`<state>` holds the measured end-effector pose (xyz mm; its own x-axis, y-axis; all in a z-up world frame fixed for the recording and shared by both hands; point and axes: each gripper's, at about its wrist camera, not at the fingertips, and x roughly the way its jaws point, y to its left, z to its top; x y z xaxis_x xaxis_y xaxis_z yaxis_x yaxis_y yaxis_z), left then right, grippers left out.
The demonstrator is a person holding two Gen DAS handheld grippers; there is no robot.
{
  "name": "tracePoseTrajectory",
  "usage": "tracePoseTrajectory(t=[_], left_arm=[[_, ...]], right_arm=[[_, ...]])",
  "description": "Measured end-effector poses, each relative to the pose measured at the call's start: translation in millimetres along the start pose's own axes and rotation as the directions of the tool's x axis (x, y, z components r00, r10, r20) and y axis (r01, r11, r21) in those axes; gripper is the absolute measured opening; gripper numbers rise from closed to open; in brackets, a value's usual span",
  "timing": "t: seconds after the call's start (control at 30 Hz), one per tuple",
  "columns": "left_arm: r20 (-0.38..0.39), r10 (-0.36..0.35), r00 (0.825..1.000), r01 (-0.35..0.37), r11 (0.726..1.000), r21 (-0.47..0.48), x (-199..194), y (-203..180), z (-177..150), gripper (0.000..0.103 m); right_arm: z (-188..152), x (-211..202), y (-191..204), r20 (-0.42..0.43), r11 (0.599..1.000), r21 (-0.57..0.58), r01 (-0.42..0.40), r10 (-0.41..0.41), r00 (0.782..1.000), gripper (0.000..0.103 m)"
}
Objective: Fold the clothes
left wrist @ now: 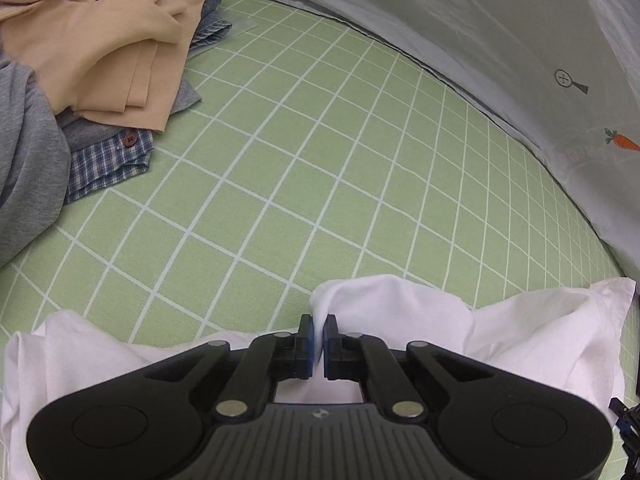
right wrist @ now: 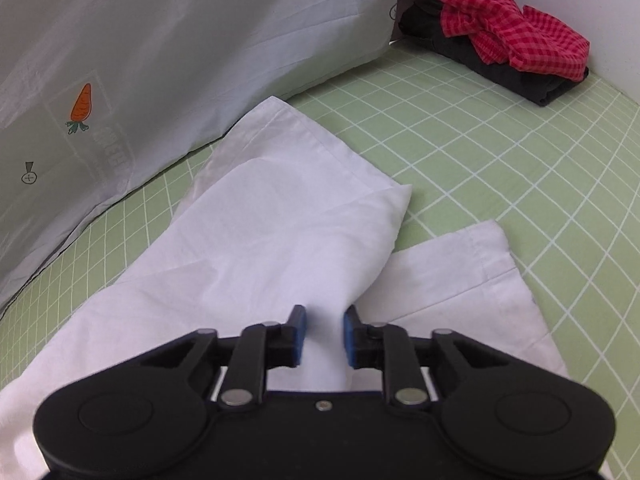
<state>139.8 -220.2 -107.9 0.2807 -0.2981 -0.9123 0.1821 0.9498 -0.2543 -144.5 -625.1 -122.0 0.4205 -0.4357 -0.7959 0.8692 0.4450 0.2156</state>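
A white garment lies on the green checked sheet, with two leg-like parts stretching away in the right wrist view. My left gripper is shut on a pinched fold of the white garment at its near edge. My right gripper is partly open, its blue pads on either side of a raised fold of the same cloth, with gaps on both sides.
A pile of unfolded clothes lies at the far left: a tan garment, a grey one and a blue checked shirt. A grey pillow with a carrot print borders the sheet. A red checked cloth on dark folded clothes sits at the far right.
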Motion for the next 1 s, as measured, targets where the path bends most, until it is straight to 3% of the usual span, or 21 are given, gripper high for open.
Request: tracePoseTrajectory(t=[0.17,0.23,0.33,0.4,0.47,0.6,0.7,0.77,0.9,1.0], left_arm=[[0.115,0.018,0.993,-0.018,1.0,-0.001,-34,5,8,0.003],[0.18,0.046,0.983,-0.038,0.998,-0.044,-52,14,17,0.003],[0.276,0.037,0.961,0.002,0.99,-0.14,-77,36,25,0.003],[0.339,0.028,0.94,0.038,0.982,-0.187,-93,44,31,0.003],[0.405,0.055,0.913,0.023,0.982,-0.186,-105,44,35,0.004],[0.471,0.212,0.856,-0.131,0.971,-0.198,-110,46,42,0.004],[0.437,0.307,0.845,-0.189,0.937,-0.294,-104,76,43,0.004],[0.404,0.358,0.842,-0.212,0.908,-0.363,-99,100,38,0.004],[0.354,0.376,0.856,-0.214,0.882,-0.42,-93,128,26,0.004],[0.329,0.38,0.865,-0.224,0.878,-0.423,-84,127,23,0.004]], right_arm=[[12,-39,7,0.136,0.995,-0.089,0.038,-0.025,0.99,0.003],[21,-56,9,0.197,0.994,-0.1,0.053,-0.033,0.98,0.003],[39,-81,20,0.274,0.99,-0.136,0.038,0.001,0.962,0.002],[51,-97,28,0.324,0.987,-0.16,0.028,0.026,0.946,0.002],[62,-112,44,0.373,0.977,-0.212,0.025,0.058,0.926,0.002],[74,-113,102,0.422,0.926,-0.376,-0.001,0.172,0.89,0.003],[74,-98,136,0.36,0.887,-0.458,-0.057,0.243,0.901,0.014],[72,-91,141,0.333,0.896,-0.432,-0.098,0.26,0.907,0.037],[60,-57,123,0.212,0.94,-0.324,-0.104,0.179,0.961,0.042],[54,-23,98,0.091,0.976,-0.205,-0.07,0.09,0.992,0.042]])
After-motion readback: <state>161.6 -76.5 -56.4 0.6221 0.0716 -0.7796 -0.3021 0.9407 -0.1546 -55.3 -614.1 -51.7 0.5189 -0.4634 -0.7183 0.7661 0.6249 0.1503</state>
